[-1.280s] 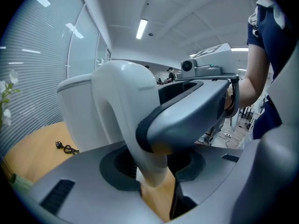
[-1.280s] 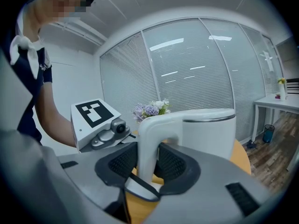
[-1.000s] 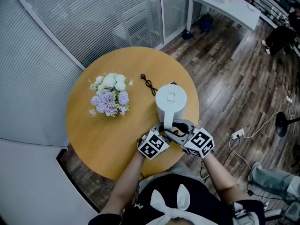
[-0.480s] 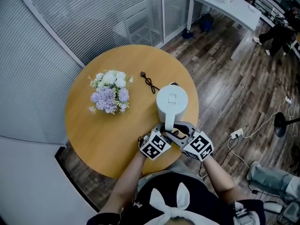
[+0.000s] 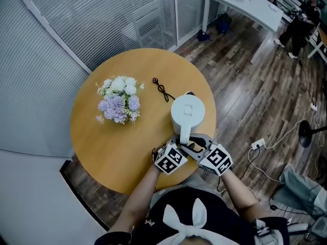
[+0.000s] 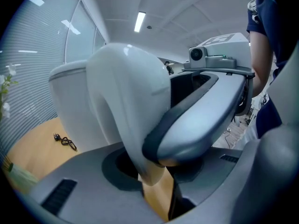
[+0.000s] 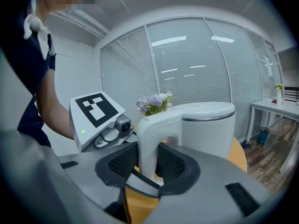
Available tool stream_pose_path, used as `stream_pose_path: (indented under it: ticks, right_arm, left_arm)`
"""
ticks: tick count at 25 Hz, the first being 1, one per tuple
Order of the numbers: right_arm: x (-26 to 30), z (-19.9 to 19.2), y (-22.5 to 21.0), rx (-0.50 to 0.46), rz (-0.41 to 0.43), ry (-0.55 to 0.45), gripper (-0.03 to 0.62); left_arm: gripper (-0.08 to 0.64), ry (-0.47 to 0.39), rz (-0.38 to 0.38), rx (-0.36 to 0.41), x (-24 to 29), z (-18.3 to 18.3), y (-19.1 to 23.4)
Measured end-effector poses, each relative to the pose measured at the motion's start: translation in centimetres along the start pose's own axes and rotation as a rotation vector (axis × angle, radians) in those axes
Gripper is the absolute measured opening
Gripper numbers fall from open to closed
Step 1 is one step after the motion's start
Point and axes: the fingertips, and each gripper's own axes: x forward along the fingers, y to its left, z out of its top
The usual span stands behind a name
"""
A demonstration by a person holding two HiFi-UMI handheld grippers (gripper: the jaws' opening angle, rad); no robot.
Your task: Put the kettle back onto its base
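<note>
The table (image 5: 102,147) is tan, kettle (image 5: 187,112) white, flowers (image 5: 119,102) lilac-white, cord (image 5: 162,91) black.

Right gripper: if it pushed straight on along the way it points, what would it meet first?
The kettle handle, which already stands between the right gripper's fingers. Directly behind it comes the white kettle body; nothing else looks nearer.

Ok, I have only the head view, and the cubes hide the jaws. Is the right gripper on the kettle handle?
Observer: Yes. The right gripper is shut on the handle of the kettle, one pad each side.
Operator: And the left?
Observer: On the left gripper the jaws are closing round the handle's lower end; table shows in the gap.
Operator: Do they collide?
Observer: The right gripper sits just above the left jaws; contact unclear.
</note>
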Motion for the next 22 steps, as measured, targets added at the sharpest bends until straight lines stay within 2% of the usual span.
stream_pose_path:
  ticks: [8, 15, 18, 22]
  right_arm:
    - [0.2, -1.0, 0.4, 0.044, 0.005, -0.027, 0.146]
    - [0.1, -0.8, 0.5, 0.052, -0.012, -0.043, 0.146]
    - [0.2, -0.8, 0.5, 0.055, -0.029, -0.030, 0.147]
    - [0.4, -1.0, 0.3, 0.080, -0.067, -0.002, 0.152]
  left_arm:
    - [0.133, -0.006, 0.015, 0.016, 0.1, -0.7, -0.2]
    - [0.133, -0.027, 0.013, -0.012, 0.1, -0.8, -0.1]
    - [0.133, -0.053, 0.006, -0.061, 0.0, -0.8, 0.1]
    - [0.155, -0.042, 0.014, -0.124, -0.3, -1.5, 0.4]
